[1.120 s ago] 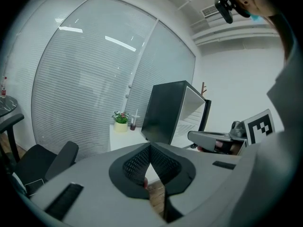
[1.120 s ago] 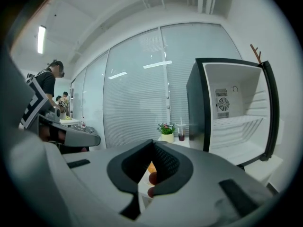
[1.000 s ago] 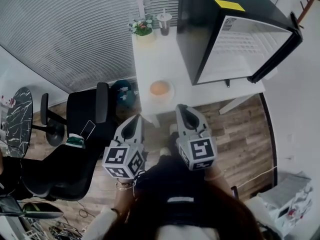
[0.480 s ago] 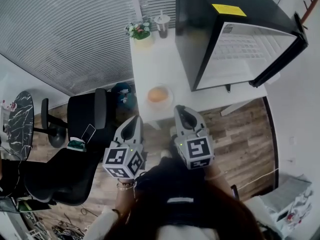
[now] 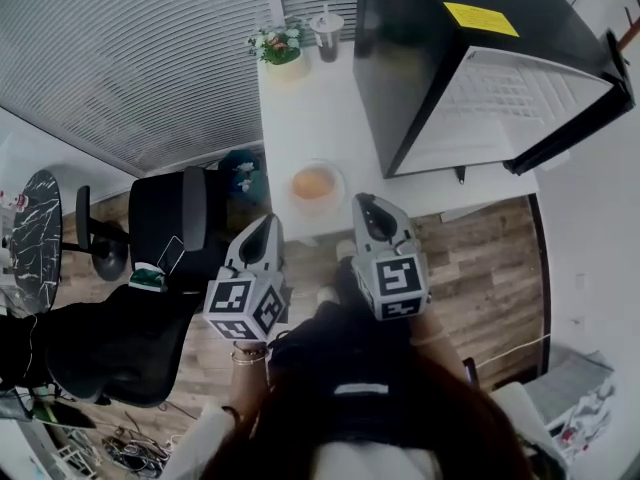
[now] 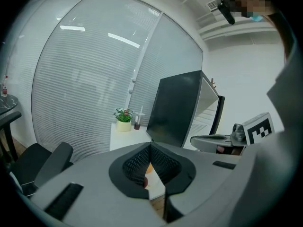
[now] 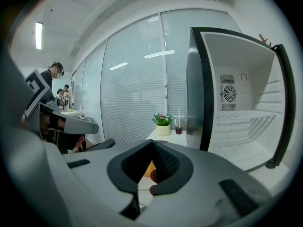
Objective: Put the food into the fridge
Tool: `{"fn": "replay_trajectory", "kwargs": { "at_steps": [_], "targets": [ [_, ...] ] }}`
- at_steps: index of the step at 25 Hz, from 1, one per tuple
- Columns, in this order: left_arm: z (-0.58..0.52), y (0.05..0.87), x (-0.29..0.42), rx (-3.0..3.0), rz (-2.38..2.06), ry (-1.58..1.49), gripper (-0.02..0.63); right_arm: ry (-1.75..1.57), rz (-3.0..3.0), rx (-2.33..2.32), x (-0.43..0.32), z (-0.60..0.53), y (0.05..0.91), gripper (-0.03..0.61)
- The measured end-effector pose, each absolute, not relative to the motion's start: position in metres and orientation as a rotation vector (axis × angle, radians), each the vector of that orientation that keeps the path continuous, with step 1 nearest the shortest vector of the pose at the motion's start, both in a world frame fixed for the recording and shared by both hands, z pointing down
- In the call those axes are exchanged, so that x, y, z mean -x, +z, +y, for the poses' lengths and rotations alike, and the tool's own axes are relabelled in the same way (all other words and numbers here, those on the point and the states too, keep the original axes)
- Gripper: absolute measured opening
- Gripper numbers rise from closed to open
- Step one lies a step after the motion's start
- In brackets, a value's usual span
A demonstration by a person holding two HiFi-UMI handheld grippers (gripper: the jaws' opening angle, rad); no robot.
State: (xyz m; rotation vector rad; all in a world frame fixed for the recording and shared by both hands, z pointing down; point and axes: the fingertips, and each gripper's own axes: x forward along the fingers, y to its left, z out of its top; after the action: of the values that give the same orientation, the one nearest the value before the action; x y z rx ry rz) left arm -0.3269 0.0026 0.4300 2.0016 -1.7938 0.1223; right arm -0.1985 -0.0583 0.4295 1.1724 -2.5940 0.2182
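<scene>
**Jaws.** Left gripper point(image 6: 150, 148) and right gripper point(image 7: 152, 145) are each clenched tip to tip, with nothing between the jaws.

**Step in hand (judged).** This is the approach to the food point(image 5: 316, 182), and nothing has gone into the fridge point(image 5: 420, 58) yet.
- The jaws should be released before they reach the clear bowl point(image 5: 318, 163) that holds the food.
- They should close on the bowl's rim, not on the round orange item, which looks likely to roll.
- The bowl should be kept level and carried rightward, clear of the open door's edge.

**Food relative to jaws.**
- In each gripper view, a patch of orange shows through the notch below the closed tips, so the food is ahead of and below both grippers.
- In the head view, the bowl lies between the two tips and just beyond them, with the left gripper to its left and the right gripper to its right.
- No contact with the bowl is seen.

**Surroundings.**
- The bowl sits near the front edge of the white table point(image 5: 320, 118).
- The fridge stands on the same table, behind and to the right of the bowl, with its door swung open and its white shelves bare where visible.
- A potted plant point(image 5: 280, 48) and a cup with a straw point(image 5: 328, 30) stand at the table's far end.
- A black chair point(image 5: 170, 228) stands on the floor to the left.
</scene>
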Motion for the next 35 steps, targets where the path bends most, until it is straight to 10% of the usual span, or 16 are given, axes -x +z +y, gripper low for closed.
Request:
{"fn": "replay_trajectory", "kwargs": {
  "at_steps": [35],
  "targets": [
    [-0.041,0.514,0.345,-1.813,-1.714,0.234,0.049,0.369,-2.480,-0.884,0.223,-0.103,0.522,0.040]
  ]
}}
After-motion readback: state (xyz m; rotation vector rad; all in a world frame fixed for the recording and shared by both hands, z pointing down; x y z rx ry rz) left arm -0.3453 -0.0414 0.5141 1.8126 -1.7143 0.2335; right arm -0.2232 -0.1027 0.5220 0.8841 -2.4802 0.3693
